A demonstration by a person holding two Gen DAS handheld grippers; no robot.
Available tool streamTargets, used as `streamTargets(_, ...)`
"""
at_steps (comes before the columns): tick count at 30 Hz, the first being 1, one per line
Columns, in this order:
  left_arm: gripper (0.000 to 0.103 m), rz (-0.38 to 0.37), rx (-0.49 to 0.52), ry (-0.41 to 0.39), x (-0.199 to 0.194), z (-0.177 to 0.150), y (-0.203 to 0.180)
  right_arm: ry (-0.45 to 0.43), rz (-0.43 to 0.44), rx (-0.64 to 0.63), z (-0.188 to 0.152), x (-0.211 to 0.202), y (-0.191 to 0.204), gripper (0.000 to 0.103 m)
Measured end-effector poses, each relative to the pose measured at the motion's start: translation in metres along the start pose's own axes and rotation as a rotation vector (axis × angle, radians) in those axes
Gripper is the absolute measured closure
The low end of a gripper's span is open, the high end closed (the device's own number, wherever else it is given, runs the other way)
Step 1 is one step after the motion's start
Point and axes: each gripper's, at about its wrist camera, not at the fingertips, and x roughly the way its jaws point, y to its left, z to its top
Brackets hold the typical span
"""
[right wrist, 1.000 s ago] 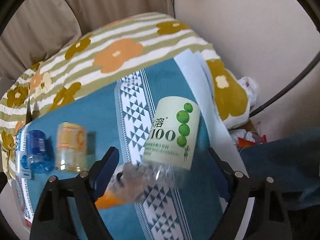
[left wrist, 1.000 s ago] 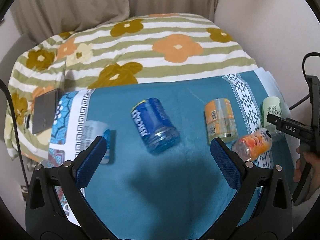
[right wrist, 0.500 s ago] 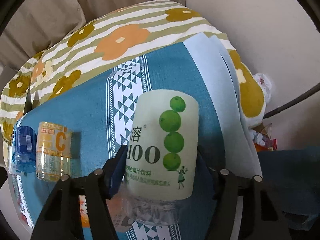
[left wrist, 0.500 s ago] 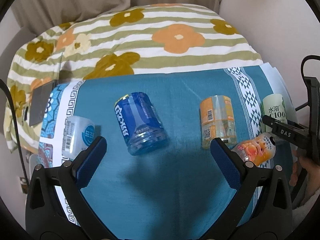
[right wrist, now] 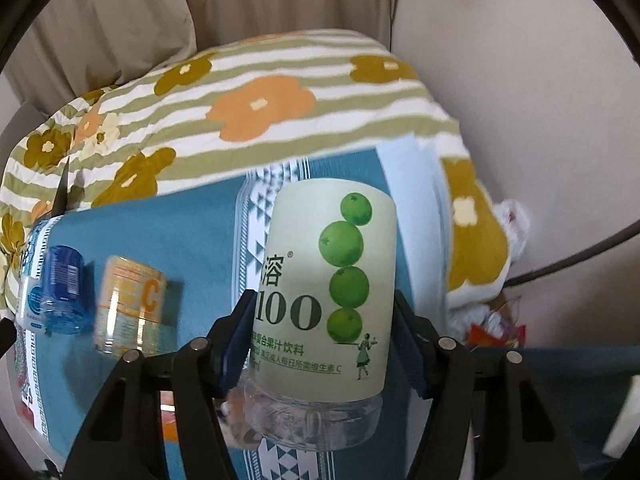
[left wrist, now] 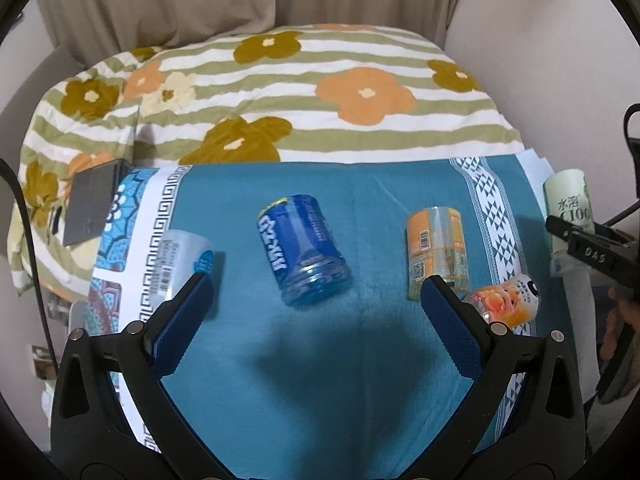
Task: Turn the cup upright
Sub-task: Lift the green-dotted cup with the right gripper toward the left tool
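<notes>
R gripper point(right wrist: 325, 336) fingers clamp the green cup point(right wrist: 326, 280); L gripper point(left wrist: 316, 300) fingers wide apart, holding nothing.

Five cut-bottle plastic cups in all. One clear cup with a white-and-blue label point(left wrist: 180, 264) lies at nine o'clock, one blue-labelled clear plastic cup point(left wrist: 300, 248) at centre, one orange-labelled clear cup point(left wrist: 437, 254) at three o'clock, one small cup with an orange fruit print point(left wrist: 506, 304) at four o'clock, and one pale green-labelled cup point(right wrist: 324, 304) at the far three o'clock edge. One dark grey flat slab point(left wrist: 92, 206) at ten o'clock. Two black grippers.
</notes>
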Motion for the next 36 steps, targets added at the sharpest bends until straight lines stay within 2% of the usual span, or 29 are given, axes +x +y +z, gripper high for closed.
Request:
streamTargets(7,0.000,-0.025,-0.019,-0.030,-0.026,-0.018,0.036,-0.043,0.015,-0.048,-0.008,-0.050,0.043,0.043)
streamTargets(13,0.000,-0.022,-0.011,-0.036,-0.045,-0.051,0.075,-0.005,0.101,-0.048,-0.046,-0.063,0.092,0.043)
streamTargets(20,0.000,-0.026,-0.012,-0.011,-0.049,-0.093,0.113,0.087,0.196,-0.027,-0.104,-0.044,0.154,0.043)
streamTargets(25,0.000,-0.057,-0.038,0.010,-0.046,-0.118,0.133,0.147,0.223,-0.016,-0.135,-0.020,0.180,0.043)
streamTargets(31,0.000,-0.066,-0.043,0.033,-0.041,-0.135,0.143,0.171,0.210,-0.045,-0.150,0.001,0.196,0.043)
streamTargets(36,0.000,-0.071,-0.046,0.038,-0.040,-0.142,0.148,0.153,0.197,-0.053,-0.152,0.002,0.200,0.043)
